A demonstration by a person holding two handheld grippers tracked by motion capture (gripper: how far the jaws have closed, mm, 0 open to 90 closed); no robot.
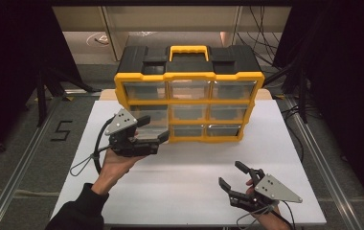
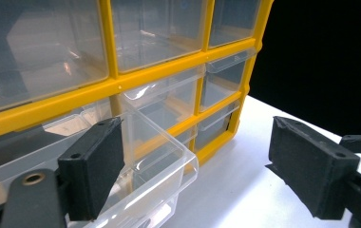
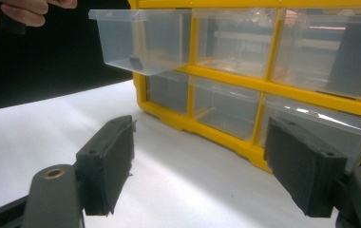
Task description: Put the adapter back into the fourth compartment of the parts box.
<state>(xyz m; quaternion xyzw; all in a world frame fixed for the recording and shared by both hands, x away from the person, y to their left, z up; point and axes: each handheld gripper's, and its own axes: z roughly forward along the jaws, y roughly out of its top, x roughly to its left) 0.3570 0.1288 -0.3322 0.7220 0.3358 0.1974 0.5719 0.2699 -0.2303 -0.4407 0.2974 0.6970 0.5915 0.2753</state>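
Item: clear drawer (image 2: 155,156), pulled out of the yellow organizer (image 1: 188,103) on the white surface (image 1: 189,177). It lay between the wide-open left tongs (image 1: 152,132), long axis running into the cabinet. Right tongs (image 1: 233,178), also wide and empty, stood well apart.

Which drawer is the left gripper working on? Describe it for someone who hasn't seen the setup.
On the white table stands a yellow-framed organiser of clear plastic drawers. The drawer is the middle-row one on its left, beside the left gripper. It alone is pulled out.
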